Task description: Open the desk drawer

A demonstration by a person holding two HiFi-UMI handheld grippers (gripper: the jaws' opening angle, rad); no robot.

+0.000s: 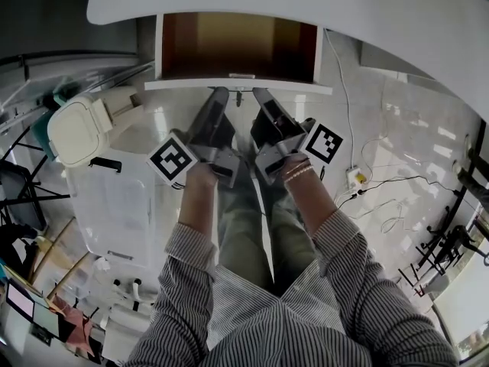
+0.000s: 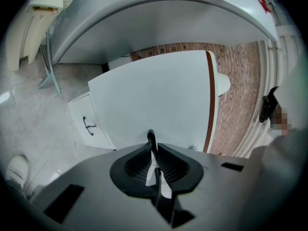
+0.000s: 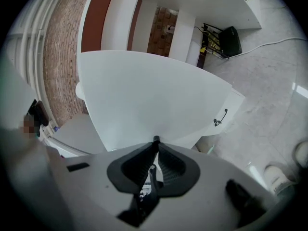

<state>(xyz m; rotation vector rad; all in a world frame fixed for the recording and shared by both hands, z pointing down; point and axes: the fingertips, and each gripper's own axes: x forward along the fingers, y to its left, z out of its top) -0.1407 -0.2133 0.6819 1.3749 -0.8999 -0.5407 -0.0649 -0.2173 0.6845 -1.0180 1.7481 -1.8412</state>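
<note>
In the head view the drawer (image 1: 191, 86) stands pulled out from under the white surface (image 1: 306, 6), its brown inside open to the camera, so the task looks largely done. The left gripper (image 1: 221, 92) and right gripper (image 1: 260, 92) lie side by side and nearly level. Their tips are against the drawer's front panel, one on each side of the small dark handle (image 1: 238, 95) at the panel's middle. Gripping at both sides probably keeps the pull even, so the drawer runs straight rather than skewing. A white lidded bin (image 1: 76, 128) sits on the floor (image 1: 397, 128) well to the left of the drawer.

In the left gripper view the picture is rolled to one side. The drawer's white front fills the space just ahead of the gripper (image 2: 153, 146), and the brown edge of the drawer's side runs along its right. The jaws stand narrow, almost together, and pinch a thin dark bar that sticks out past their tips. I take it for the handle (image 2: 151, 137). A low cabinet (image 2: 96, 121) with its own dark pull sits beyond the drawer's left edge, and a brick wall (image 2: 236, 100) shows behind its right.

The right gripper view mirrors this. The drawer front is again just ahead of the gripper (image 3: 155, 150), and the jaws are equally narrow, closed on the same dark bar (image 3: 155, 139) at their tips. Nothing else is between them. The low cabinet shows off the drawer's right edge, and the brick wall is behind its left.
</note>
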